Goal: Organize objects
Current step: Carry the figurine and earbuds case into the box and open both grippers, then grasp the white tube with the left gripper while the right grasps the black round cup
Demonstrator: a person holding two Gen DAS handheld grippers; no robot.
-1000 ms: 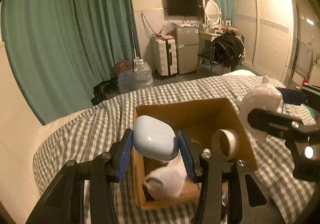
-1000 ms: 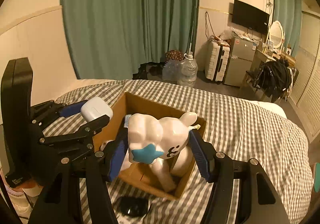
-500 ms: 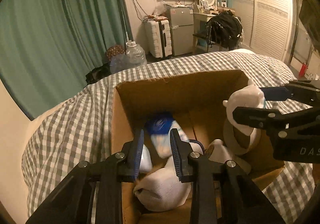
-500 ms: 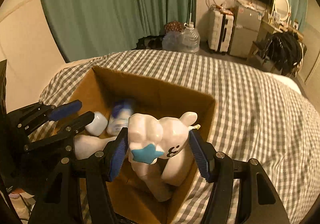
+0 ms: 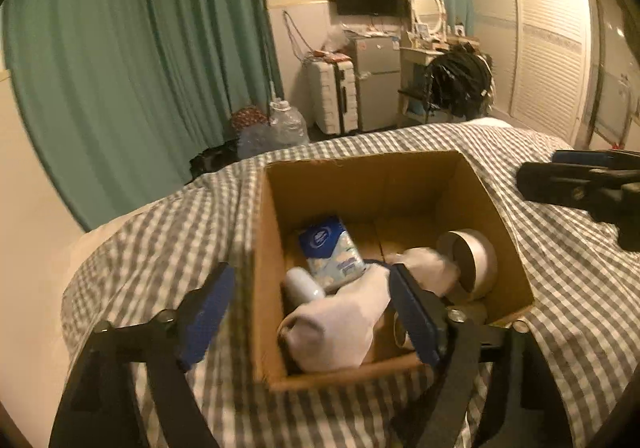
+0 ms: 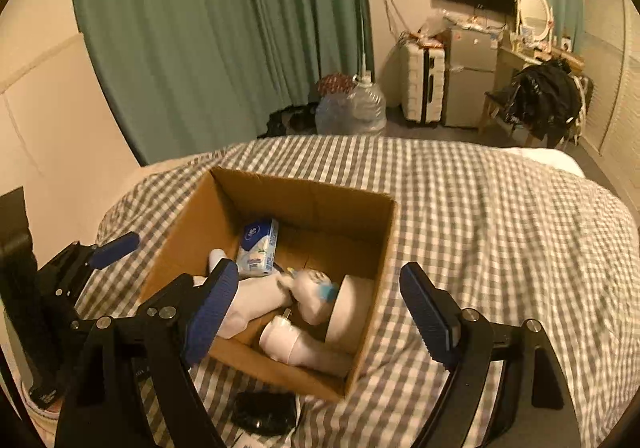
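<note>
An open cardboard box [image 5: 472, 184] [image 6: 184, 224] sits on the checked bedspread. Inside lie a blue tissue pack [image 5: 330, 250] [image 6: 258, 248], a white earbud case [image 5: 302, 286], a white sock [image 5: 340, 324], a tape roll [image 5: 470, 260] and the white figurine [image 6: 310, 292] with a blue star. My left gripper [image 5: 316, 312] is open and empty above the box's near left side. My right gripper [image 6: 320, 312] is open and empty above the box's near edge; it shows at the right in the left wrist view [image 5: 576, 180].
A black object [image 6: 264, 412] lies on the bedspread [image 6: 500, 232] in front of the box. Beyond the bed are green curtains [image 5: 132, 48], water jugs [image 6: 360, 108], a white suitcase [image 5: 334, 96], a small fridge and a chair with dark clothes.
My left gripper let the earbud case go into the box and opened wide. My right gripper let the figurine go into the box and opened. Both pulled back and up.
</note>
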